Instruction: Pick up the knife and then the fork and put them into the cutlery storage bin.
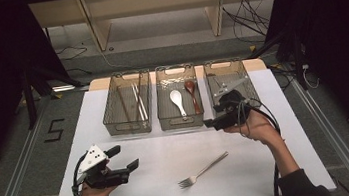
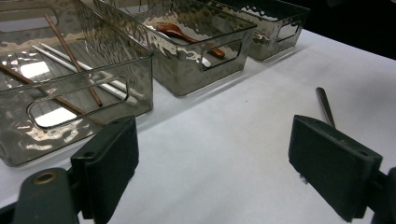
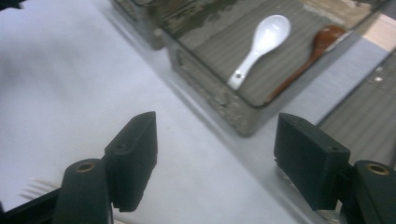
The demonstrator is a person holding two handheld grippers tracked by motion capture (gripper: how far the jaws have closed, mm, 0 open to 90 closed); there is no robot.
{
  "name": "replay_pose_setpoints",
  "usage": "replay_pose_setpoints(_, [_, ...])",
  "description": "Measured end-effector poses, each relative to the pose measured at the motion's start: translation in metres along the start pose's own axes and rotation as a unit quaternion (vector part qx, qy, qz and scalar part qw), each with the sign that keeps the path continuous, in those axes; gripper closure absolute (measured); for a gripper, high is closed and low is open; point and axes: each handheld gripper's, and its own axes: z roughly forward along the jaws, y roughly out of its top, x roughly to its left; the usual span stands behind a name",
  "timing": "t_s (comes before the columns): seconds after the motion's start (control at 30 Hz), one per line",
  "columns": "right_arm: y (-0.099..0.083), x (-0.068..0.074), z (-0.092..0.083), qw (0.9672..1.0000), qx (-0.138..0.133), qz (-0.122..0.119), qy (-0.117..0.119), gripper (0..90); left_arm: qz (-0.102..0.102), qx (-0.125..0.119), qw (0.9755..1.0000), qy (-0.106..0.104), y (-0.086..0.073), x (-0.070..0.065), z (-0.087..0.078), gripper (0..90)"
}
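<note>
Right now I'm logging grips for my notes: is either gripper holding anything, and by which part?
Nothing is held. The left gripper and right gripper both stand open with only table between their jaws; the fork lies untouched.

We're looking at a shiny metal fork (image 1: 202,170) on the matt white table (image 1: 159,155), smoky clear plastic bins (image 2: 205,51) with a rippled gloss, a glazed white spoon (image 3: 261,44) beside a glossy brown one (image 3: 308,58), and matt black gripper pads (image 3: 133,158).

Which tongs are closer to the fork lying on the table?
Left. The left tongs sit level with the fork, to its left; the right tongs hang farther back by the bins.
</note>
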Motion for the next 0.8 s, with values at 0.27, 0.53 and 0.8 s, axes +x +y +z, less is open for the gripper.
replay_pose_setpoints(0.27, [-0.015,0.022,0.012,0.9986,0.02,-0.015,0.047,31.0,0.001,-0.002,1.0,0.0,0.0,-0.001,0.0,15.9])
replay_pose_setpoints(0.53, [-0.026,0.041,0.038,0.9904,0.103,-0.072,0.058,30.8,0.0,-0.007,1.0,-0.004,-0.001,0.0,-0.001,15.9])
replay_pose_setpoints(0.8, [-0.03,0.052,0.051,0.9815,0.143,-0.112,0.062,27.8,0.0,-0.008,0.9999,-0.008,-0.001,-0.001,0.0,15.7])
